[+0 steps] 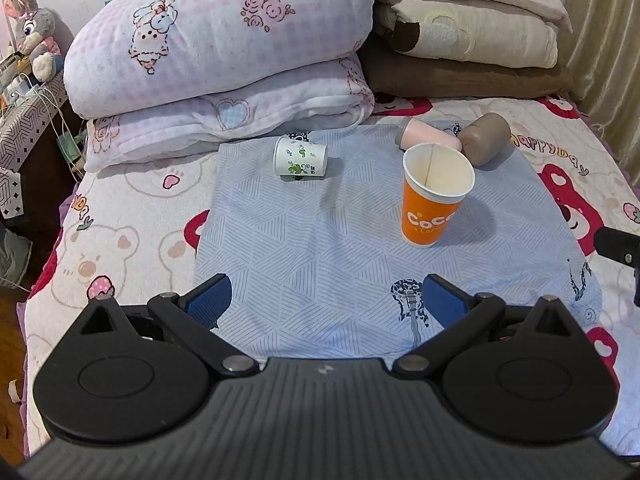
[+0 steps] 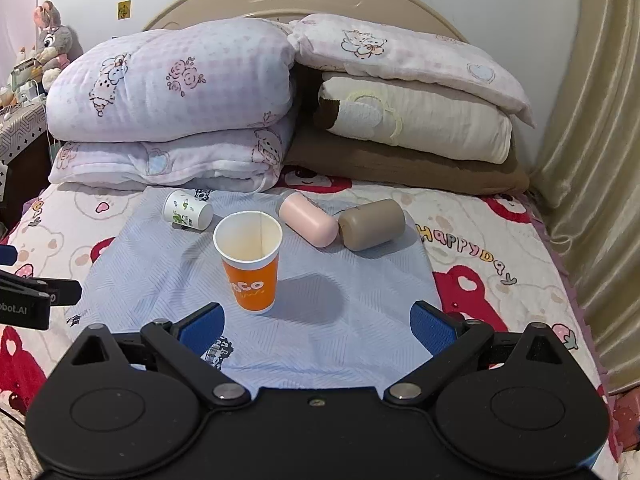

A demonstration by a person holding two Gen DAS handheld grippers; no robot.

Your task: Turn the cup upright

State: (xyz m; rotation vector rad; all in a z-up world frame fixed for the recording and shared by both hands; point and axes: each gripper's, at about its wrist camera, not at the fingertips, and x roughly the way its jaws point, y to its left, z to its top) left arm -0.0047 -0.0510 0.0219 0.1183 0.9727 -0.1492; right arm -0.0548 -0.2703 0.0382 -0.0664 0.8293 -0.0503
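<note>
The orange cup stands upright on the pale blue cloth, mouth open to the ceiling. My left gripper is spread wide with nothing in it, and my right gripper is the same, both hanging near the cloth's front edge. Further back, the small white cup lies on its side (green print facing up), and the pink cup and brown cup lie tipped over, touching each other.

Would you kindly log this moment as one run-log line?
orange cup: upright | white cup, pink cup, brown cup: lying sideways | left gripper, right gripper: open, empty
</note>
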